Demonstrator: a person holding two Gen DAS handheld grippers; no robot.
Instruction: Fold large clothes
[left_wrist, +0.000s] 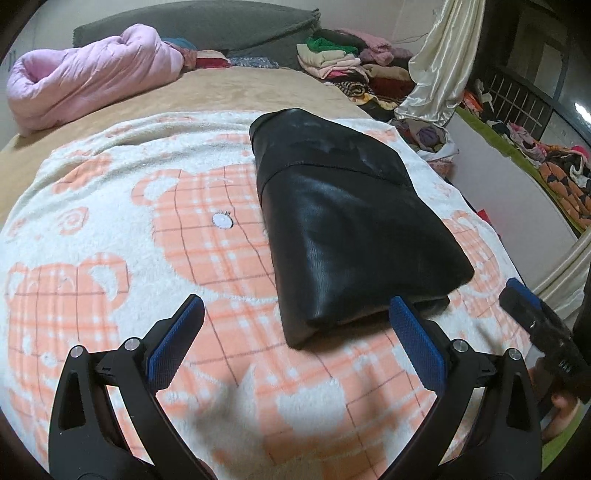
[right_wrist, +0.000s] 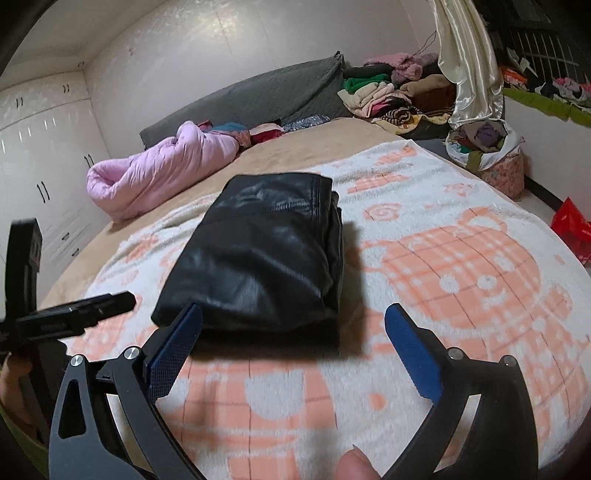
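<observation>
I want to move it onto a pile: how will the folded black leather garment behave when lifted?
The garment looks thick and glossy, so probably heavy and somewhat slippery. Its stacked layers show loose at one edge, so it may sag and unfold if gripped at one point.

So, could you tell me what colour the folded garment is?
Black garment, glossy; clearest in the right wrist view.

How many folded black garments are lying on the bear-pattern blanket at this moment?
1. A folded black leather-like garment lies on the white and orange bear blanket, just ahead of the open left gripper and right gripper. Nothing else lies on the blanket's visible part.
</observation>
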